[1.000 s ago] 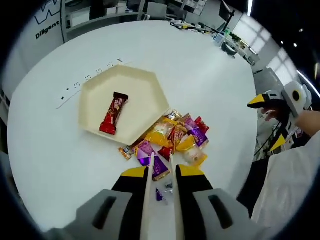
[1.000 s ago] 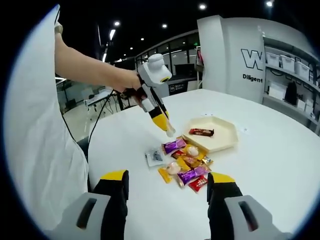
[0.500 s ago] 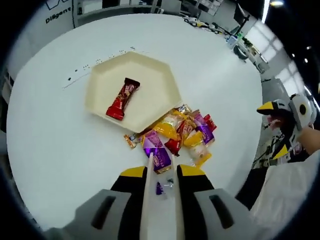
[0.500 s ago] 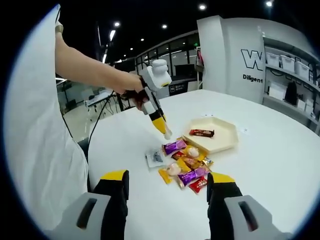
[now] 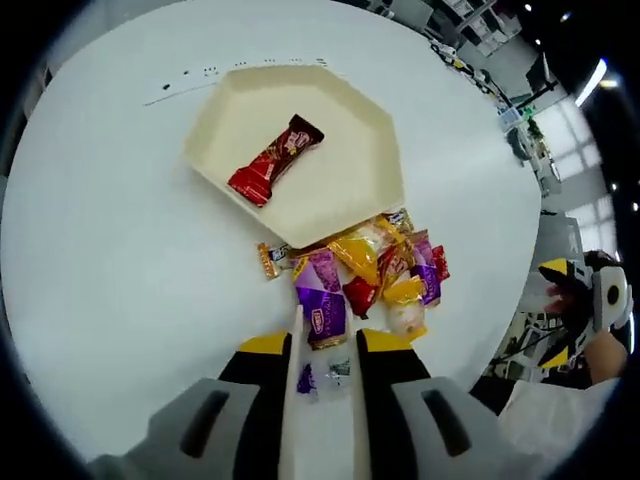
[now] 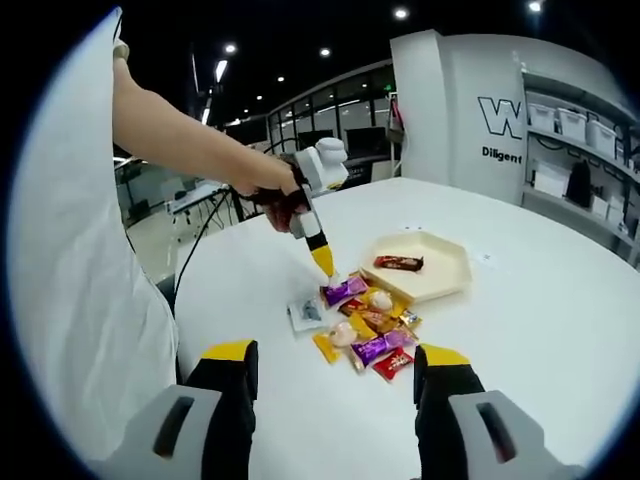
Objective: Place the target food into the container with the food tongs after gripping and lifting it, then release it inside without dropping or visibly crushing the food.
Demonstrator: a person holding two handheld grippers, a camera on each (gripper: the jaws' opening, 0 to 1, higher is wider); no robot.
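Tongs point(image 5: 322, 400) are clamped in my left gripper point(image 5: 322, 345), two pale blades running forward between the yellow-tipped jaws, which are pinched in on them. The blade tips sit right over the purple wrapped snack point(image 5: 321, 310) at the near edge of the snack pile point(image 5: 375, 275), and the tips look nearly together with nothing between them that I can make out. Compared with half a second ago, that purple snack has come closer in under the tongs and the whole pile reads lower and nearer in the left gripper view, so I've clearly dropped and tipped forward over it.

Beyond the pile, further out from the left gripper, the cream hexagonal container point(image 5: 225, 115) sits on the white surface point(image 5: 110, 260) with one red wrapped bar point(image 5: 275, 160) lying inside. A small clear packet point(image 5: 325, 373) lies between the left gripper's jaws, under the blades.

In the right gripper view I can see the left gripper point(image 6: 326, 272) coming in from the left with the person's bare forearm point(image 6: 190, 140), pointing down at the pile point(image 6: 368, 325); it's lower now than a second ago, tip almost on the purple snack point(image 6: 345, 290). My right gripper point(image 6: 333, 372) hangs back from the pile, jaws wide apart and holding nothing, same as before. Same container point(image 6: 440, 280) past the pile.
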